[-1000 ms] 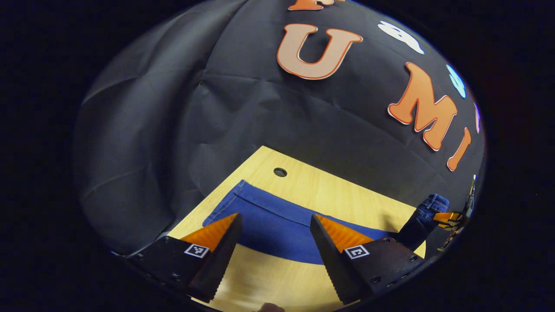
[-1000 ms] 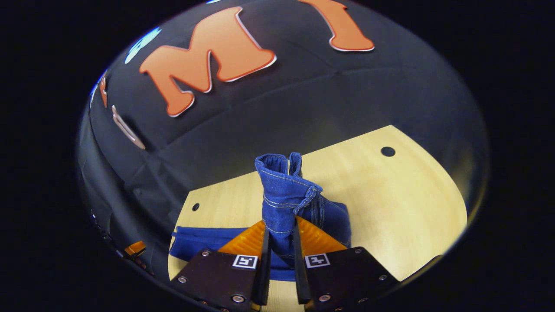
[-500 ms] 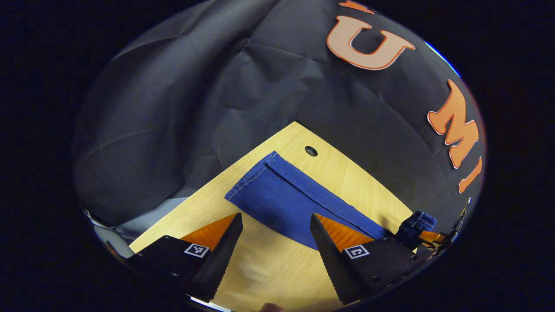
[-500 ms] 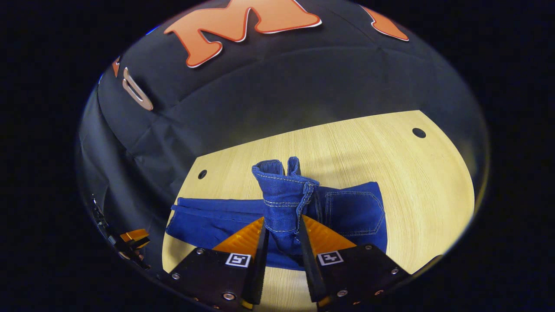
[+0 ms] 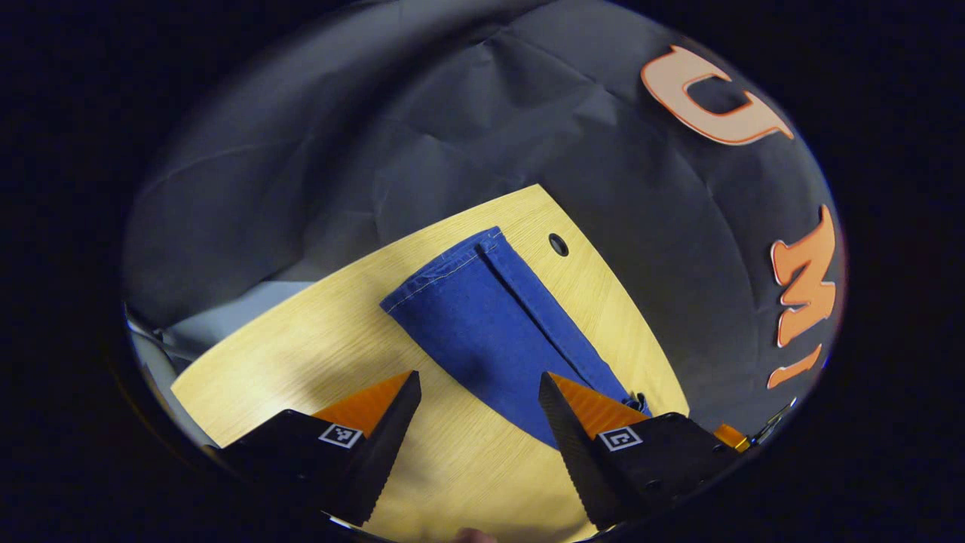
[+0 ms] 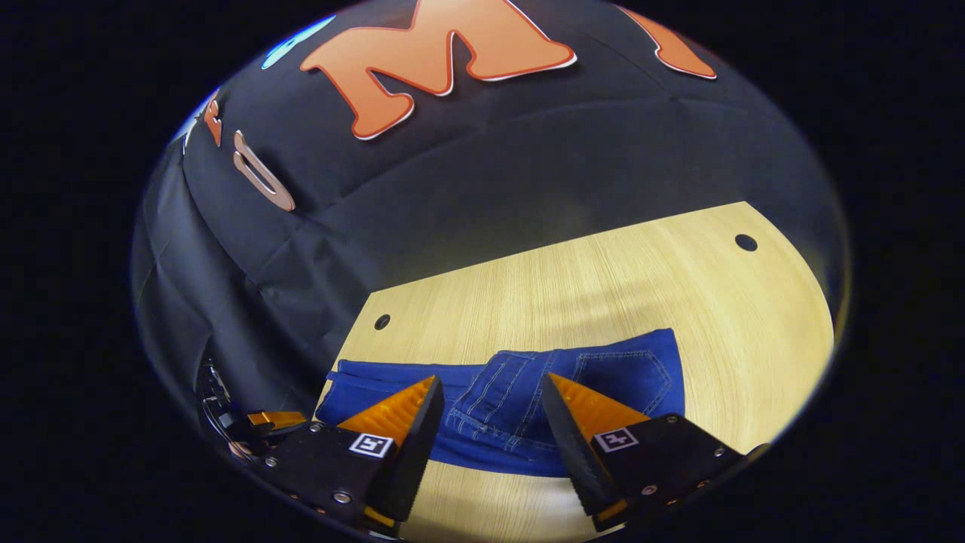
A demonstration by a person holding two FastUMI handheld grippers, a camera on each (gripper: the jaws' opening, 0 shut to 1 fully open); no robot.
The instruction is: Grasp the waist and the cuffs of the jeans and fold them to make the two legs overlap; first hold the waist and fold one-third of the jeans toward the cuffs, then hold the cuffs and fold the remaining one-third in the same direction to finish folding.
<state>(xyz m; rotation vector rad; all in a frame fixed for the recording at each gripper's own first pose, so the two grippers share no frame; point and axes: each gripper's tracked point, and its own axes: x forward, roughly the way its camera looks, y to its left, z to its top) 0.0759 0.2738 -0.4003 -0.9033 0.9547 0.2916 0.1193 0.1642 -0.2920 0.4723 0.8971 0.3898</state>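
Blue jeans (image 5: 482, 317) lie flat on the wooden table (image 5: 301, 354), legs overlapped. In the left gripper view the cuffs (image 5: 441, 271) point toward the table's far corner, and my left gripper (image 5: 479, 377) hovers open just short of the leg, holding nothing. In the right gripper view the waist (image 6: 505, 392) is folded over onto the legs, with a back pocket (image 6: 626, 373) facing up. My right gripper (image 6: 491, 378) stands open right above that folded waist, with nothing between its fingers. The left gripper (image 6: 264, 418) shows small at the lower left.
Round holes are cut in the tabletop (image 6: 565, 286) near its corners: one hole (image 5: 558, 243) beside the cuffs, two more holes (image 6: 382, 322) (image 6: 745, 242) at the far edge. Black cloth walls stand close behind the table. Bare wood lies on both sides of the jeans.
My right gripper opened and let go of the waist, which now lies flat on the legs. The left gripper swung round, so the cuffs sit nearer the middle of its view.
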